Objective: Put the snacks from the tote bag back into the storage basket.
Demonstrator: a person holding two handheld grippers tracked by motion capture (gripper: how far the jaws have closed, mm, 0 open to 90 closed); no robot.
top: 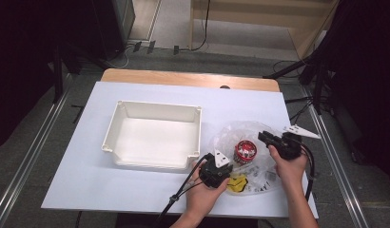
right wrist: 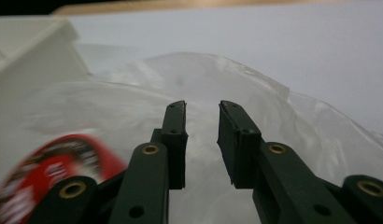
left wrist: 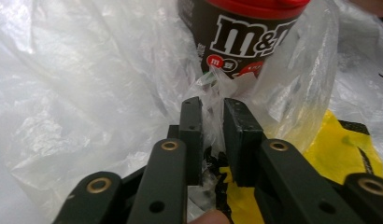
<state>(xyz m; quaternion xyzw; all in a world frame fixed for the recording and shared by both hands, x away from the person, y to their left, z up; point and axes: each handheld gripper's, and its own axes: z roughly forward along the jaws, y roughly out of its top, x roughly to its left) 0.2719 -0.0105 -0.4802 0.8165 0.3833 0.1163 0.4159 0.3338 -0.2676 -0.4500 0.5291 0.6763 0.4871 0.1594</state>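
Note:
A clear plastic bag (top: 231, 134) lies on the white table, right of centre. Inside it stands a dark M&M's tub (top: 245, 151) with a red lid, and a yellow packet (top: 237, 183) lies near the front. My left gripper (top: 228, 166) is at the bag's near left edge. In the left gripper view it (left wrist: 213, 105) pinches a bunched fold of the bag (left wrist: 87, 70) just in front of the tub (left wrist: 245, 32), with the yellow packet (left wrist: 348, 149) to the right. My right gripper (top: 262, 137) hovers over the bag's right side; its jaws (right wrist: 202, 108) stand slightly apart with nothing between them, above the film (right wrist: 203, 74) and the red lid (right wrist: 54, 163).
A white open tray (top: 155, 105) sits left of the bag on the table (top: 136, 190); its corner (right wrist: 31, 46) appears in the right gripper view. Small dark bits lie in the bag's front right part (top: 267, 178). Black cables trail from both grippers toward the table's near edge.

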